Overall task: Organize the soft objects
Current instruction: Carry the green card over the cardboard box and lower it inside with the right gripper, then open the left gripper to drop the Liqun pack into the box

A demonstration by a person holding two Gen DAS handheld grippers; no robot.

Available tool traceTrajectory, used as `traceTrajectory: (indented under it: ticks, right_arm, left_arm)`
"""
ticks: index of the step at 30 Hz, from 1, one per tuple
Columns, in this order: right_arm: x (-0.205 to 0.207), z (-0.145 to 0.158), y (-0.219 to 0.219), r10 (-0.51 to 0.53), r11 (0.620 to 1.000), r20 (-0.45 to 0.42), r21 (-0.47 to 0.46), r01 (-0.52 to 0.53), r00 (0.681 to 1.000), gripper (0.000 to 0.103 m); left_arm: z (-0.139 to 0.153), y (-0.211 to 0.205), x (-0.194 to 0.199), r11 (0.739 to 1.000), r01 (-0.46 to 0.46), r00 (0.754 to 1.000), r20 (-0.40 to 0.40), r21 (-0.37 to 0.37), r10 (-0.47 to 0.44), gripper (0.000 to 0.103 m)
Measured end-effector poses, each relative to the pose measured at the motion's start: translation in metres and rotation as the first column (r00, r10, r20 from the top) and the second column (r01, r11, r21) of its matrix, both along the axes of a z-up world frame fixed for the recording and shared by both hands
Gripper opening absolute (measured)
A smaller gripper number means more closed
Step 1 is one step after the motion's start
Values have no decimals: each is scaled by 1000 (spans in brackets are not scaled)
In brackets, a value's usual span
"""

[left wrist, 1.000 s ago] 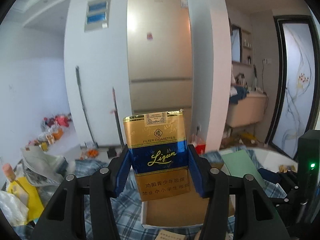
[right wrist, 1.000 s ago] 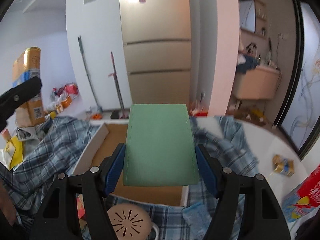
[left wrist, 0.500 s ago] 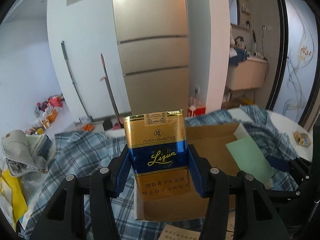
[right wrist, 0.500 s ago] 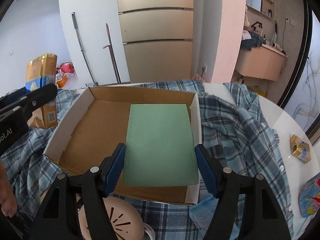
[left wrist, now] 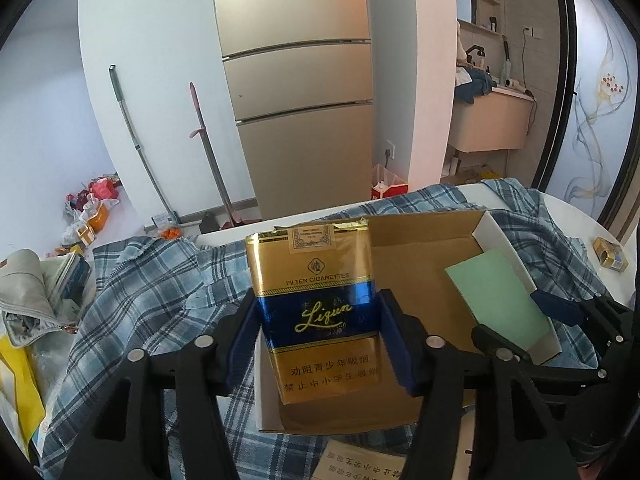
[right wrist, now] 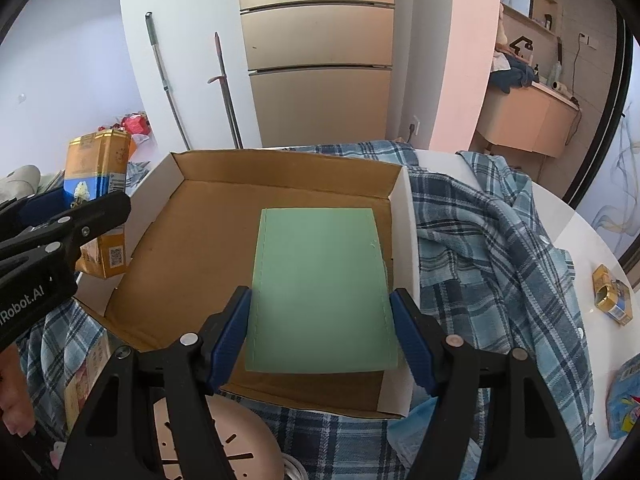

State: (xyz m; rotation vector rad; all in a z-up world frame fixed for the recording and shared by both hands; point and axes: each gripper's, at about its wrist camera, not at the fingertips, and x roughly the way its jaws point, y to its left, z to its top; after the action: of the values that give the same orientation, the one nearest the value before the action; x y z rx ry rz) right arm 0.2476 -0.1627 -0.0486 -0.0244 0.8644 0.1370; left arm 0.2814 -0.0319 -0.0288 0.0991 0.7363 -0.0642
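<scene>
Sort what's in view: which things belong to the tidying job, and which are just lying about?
Job: cigarette pack, green packet, cardboard box.
Lying about: small gold pack, blue bag, fridge, mop handles.

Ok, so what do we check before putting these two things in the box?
1. Box open and bare inside: ok.
2. Left fingers letting go of the cigarette pack: ok. They have just been opening, with the pack between them.
3. Cigarette pack inside the box walls: cannot tell. It is right at the left wall.
4. Right fingers gripping the green pouch: ok. Both pads press on its edges.
5. Green pouch over the box floor: ok, near the right wall.
6. Shirt out of the box: ok. It lies around it.
</scene>
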Motion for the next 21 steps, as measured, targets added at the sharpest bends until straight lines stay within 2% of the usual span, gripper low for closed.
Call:
traceTrajectory:
  ticks: [2, 4, 14, 21]
  right_arm:
    - [1, 0, 0, -3, 1000, 4, -3, 3, 1000, 74]
    - [0, 2, -1, -10, 1000, 13, -4, 10, 1000, 81]
    - [-1, 12, -8, -30, 1000, 48, 1, 30, 998, 81]
    - [-11, 33, -5, -14, 1000, 129, -13, 16, 992, 81]
  left_arm:
    - [2, 1, -1, 1000, -17, 1000, 17, 4, 17, 86]
    - [4, 4, -3, 1000, -24, 999, 33, -4, 24, 86]
    - [13, 6, -7, 999, -27, 998, 53, -17, 28, 86]
    - [35, 5, -25, 999, -33, 991, 132, -21, 36, 86]
